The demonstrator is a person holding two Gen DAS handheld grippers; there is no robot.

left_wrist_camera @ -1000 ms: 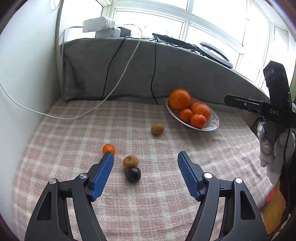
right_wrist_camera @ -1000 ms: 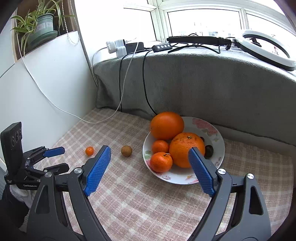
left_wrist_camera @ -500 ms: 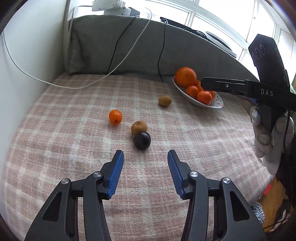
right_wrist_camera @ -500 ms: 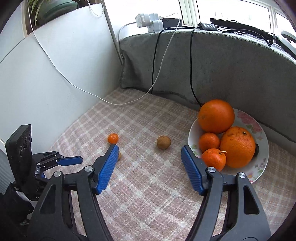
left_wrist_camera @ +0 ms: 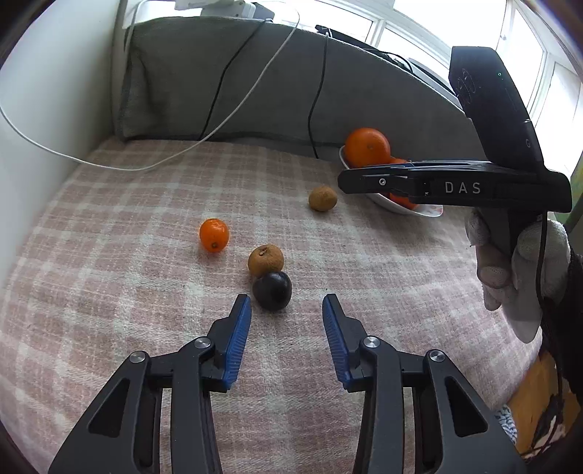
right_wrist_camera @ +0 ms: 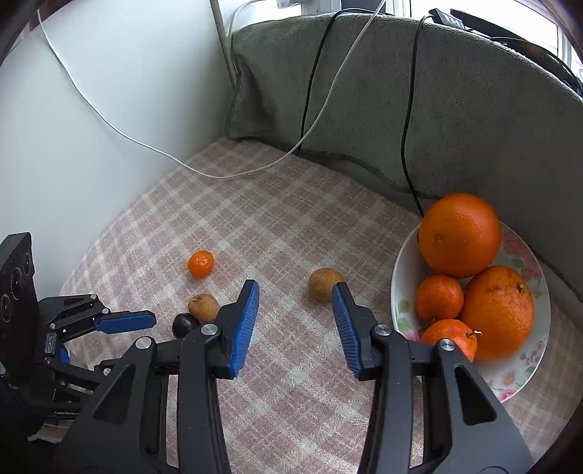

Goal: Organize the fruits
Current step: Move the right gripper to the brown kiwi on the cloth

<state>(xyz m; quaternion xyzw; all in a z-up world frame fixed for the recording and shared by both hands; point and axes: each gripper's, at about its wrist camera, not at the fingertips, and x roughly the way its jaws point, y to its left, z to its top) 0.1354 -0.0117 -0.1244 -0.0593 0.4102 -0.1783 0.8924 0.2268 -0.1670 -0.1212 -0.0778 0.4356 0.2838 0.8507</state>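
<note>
Plum [left_wrist_camera: 272,290] touching a longan [left_wrist_camera: 265,260]; plate [right_wrist_camera: 524,379] well right.

Bright daylight comes in through the windows [left_wrist_camera: 430,22] at the top, which are blown out to plain white. The checked cloth [left_wrist_camera: 127,255] is evenly lit, and the fruit on it casts only soft, short shadows. Both views are sharp in the middle, bend strongly toward the edges and end in dark rounded corners. No motion blur shows.
</note>
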